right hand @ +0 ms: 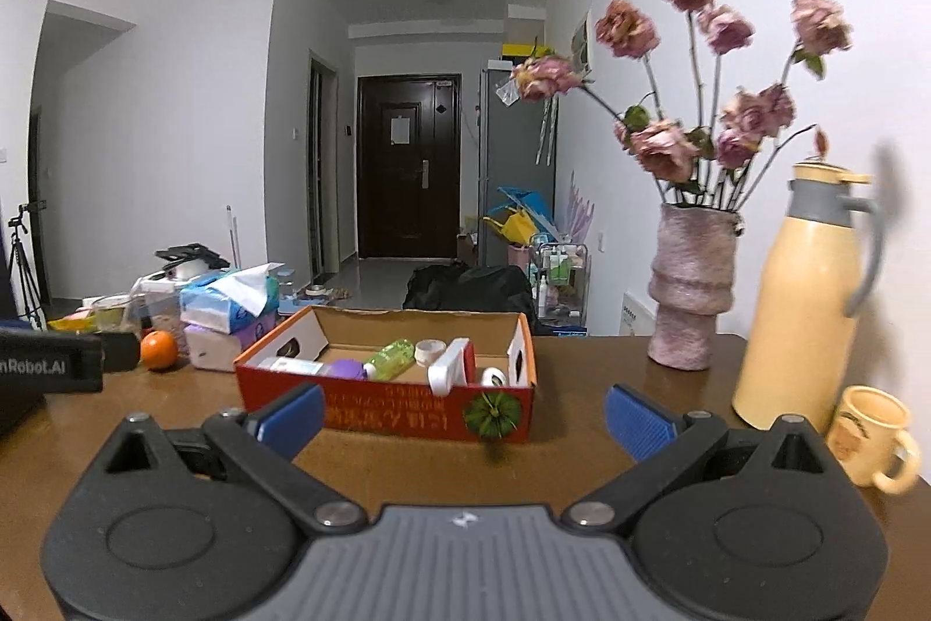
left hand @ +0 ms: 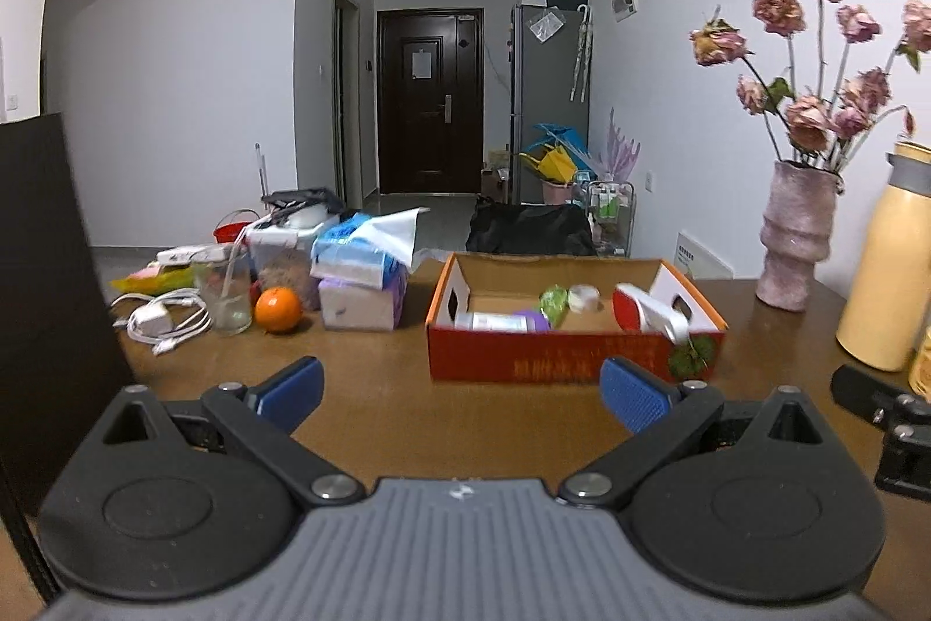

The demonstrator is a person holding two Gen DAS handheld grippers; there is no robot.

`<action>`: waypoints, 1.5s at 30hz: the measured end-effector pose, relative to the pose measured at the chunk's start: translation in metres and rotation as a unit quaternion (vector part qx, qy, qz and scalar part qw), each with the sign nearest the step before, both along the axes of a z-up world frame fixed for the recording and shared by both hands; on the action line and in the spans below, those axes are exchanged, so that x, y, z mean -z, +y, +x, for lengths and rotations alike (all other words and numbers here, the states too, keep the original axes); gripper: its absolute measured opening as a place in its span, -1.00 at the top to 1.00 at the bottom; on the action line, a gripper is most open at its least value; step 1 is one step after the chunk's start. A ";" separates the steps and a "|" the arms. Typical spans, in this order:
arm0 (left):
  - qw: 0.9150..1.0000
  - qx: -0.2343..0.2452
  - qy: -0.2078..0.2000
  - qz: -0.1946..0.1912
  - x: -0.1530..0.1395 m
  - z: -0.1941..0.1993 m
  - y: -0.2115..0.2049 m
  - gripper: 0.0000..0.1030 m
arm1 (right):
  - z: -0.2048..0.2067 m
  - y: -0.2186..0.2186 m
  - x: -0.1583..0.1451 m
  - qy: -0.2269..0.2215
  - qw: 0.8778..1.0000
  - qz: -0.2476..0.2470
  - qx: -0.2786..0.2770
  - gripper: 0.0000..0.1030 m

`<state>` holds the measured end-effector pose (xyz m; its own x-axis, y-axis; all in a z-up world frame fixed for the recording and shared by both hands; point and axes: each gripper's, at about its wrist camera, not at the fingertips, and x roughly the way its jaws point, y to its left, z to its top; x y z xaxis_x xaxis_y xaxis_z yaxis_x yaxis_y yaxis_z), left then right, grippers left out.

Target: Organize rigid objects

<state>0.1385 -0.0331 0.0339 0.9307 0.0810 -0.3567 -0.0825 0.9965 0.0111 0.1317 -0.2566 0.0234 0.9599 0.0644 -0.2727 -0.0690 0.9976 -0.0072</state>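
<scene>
- Left gripper spread wide, blue pads empty, hovering above the brown wooden table.
- Right gripper likewise wide apart, holding nothing.
- Already lying inside the open red cardboard box: white bottle with purple cap, green translucent bottle, small white jar, red-and-white flat device, white tape roll.
- Left outside, beside the tissue packs: round orange fruit, coiled white charger cable.
- Judged mostly done; possibly finished.

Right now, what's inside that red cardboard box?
The red cardboard box holds a purple-capped bottle, green bottle, white jar and red-and-white item; its front wall hides the floor.
</scene>
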 end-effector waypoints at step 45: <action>1.000 0.007 0.000 -0.003 0.021 -0.141 -0.004 -1.00 | -0.142 -0.002 0.012 -0.008 1.000 -0.003 -0.012 -1.00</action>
<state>-0.0028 -0.0374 0.0134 0.9317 0.0662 -0.3570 -0.0687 0.9976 0.0057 -0.0104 -0.2588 0.0116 0.9626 0.0864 -0.2568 -0.0931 0.9956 -0.0140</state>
